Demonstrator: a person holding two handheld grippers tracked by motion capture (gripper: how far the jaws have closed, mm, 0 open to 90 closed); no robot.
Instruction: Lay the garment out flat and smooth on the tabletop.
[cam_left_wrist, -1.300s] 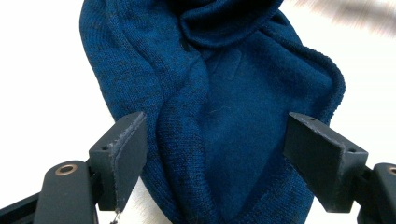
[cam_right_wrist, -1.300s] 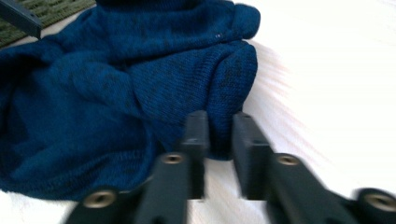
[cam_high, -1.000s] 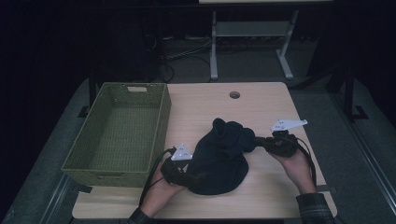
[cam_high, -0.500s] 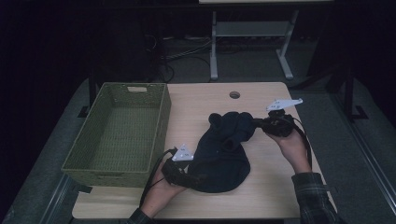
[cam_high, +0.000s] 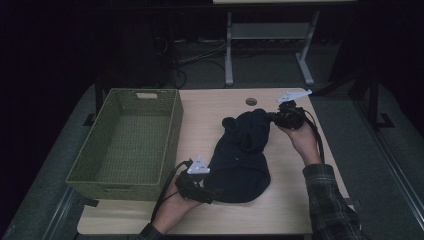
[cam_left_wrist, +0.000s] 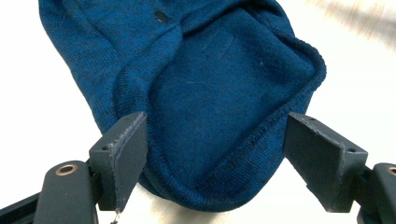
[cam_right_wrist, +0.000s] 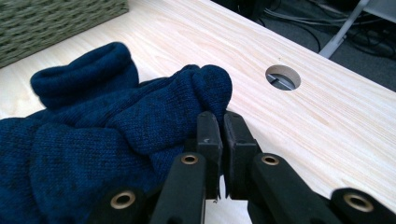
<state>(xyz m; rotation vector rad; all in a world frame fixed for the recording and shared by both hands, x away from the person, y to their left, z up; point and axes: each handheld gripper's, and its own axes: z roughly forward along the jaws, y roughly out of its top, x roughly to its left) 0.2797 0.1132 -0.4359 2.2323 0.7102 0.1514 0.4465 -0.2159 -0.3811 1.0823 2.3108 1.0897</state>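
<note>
**Blue sweater stretched between two grippers beside the basket**

A dark blue knitted sweater (cam_high: 240, 155) lies on the wooden table (cam_high: 210, 120), just to the right of a green woven basket (cam_high: 127, 142). It runs from the near edge of the table, where it bulges wide, up toward the far right, where it narrows.

The right gripper (cam_high: 280, 117) is at the far end of the sweater, well away from the basket. In the right gripper view its two black jaws are pressed together with a fold of the blue knit (cam_right_wrist: 140, 126) pinched between them, so it is grasping the sweater. A rolled cuff or collar (cam_right_wrist: 84, 70) sticks up on the side of the sweater nearer the basket. Just past the pinched fold a round hole (cam_right_wrist: 283, 77) is cut into the table top.

The left gripper (cam_high: 200, 182) is at the near end of the sweater, close to the basket's near right corner. In the left gripper view its jaws stand wide apart, released, one on each side of the sweater's rounded hem (cam_left_wrist: 224, 154). The cloth lies between the jaws; the left one sits right at the fabric's edge, though whether it touches cannot be told. A small dark button (cam_left_wrist: 161, 17) shows near the top of that view.

The basket looks empty. Beyond the table, a metal stand (cam_high: 267, 45) and loose cables (cam_high: 195, 57) sit on the dark floor.
</note>
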